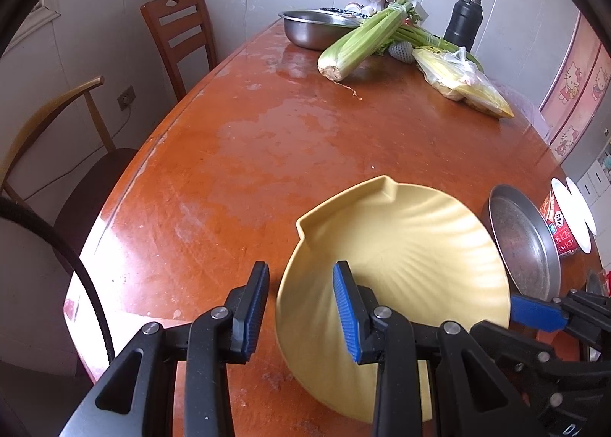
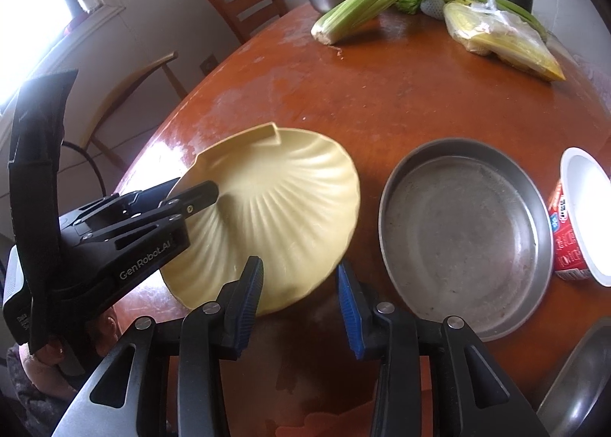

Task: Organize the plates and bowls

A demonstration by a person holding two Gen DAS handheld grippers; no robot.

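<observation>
A pale yellow shell-shaped plate (image 1: 401,246) (image 2: 275,208) hangs tilted over the near part of the orange-brown table (image 1: 267,154). My left gripper (image 1: 301,284) is shut on its left rim, one finger over the ribbed face and one outside it. In the right wrist view that gripper (image 2: 198,194) clamps the same rim. My right gripper (image 2: 299,278) straddles the plate's near right rim, which crosses the gap and touches both blue pads. From the left wrist view only a blue finger of the right gripper (image 1: 515,309) shows at that edge.
A round steel pan (image 2: 458,238) and a red paper cup (image 2: 580,215) lie right of the plate. A steel bowl (image 2: 584,379) is at the near right. Far back are a steel basin (image 1: 313,28), celery (image 1: 362,44), bagged corn (image 1: 462,82) and a black flask (image 1: 464,21). Two chairs (image 1: 179,40) stand left.
</observation>
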